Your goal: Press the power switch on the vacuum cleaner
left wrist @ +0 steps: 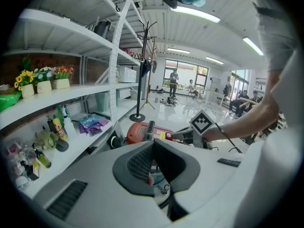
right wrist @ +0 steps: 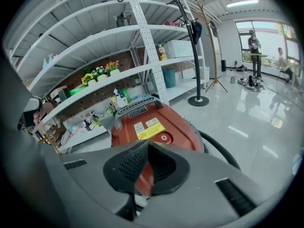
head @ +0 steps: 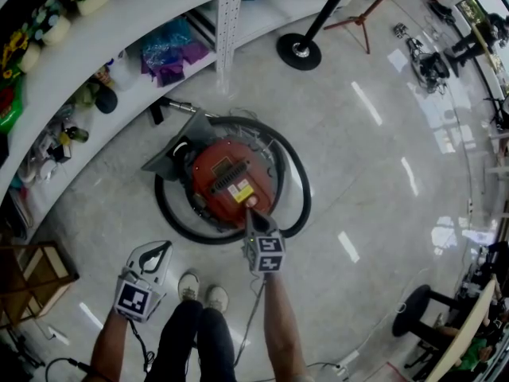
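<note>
Your right gripper (head: 251,210), jaws closed on nothing, hovers at the red vacuum cleaner (head: 227,177) on the floor beside the shelf (head: 159,10). The left gripper (head: 163,249) (also closed, empty) hangs aside. Come in off-centre and you risk skidding past the power switch (right wrist: 165,137).

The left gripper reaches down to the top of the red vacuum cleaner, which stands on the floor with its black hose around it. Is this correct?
No: the head view shows the right gripper reaching down to the top of the red vacuum cleaner; the left gripper hangs by the person's shoes. The floor and the black hose around it are correct.
</note>
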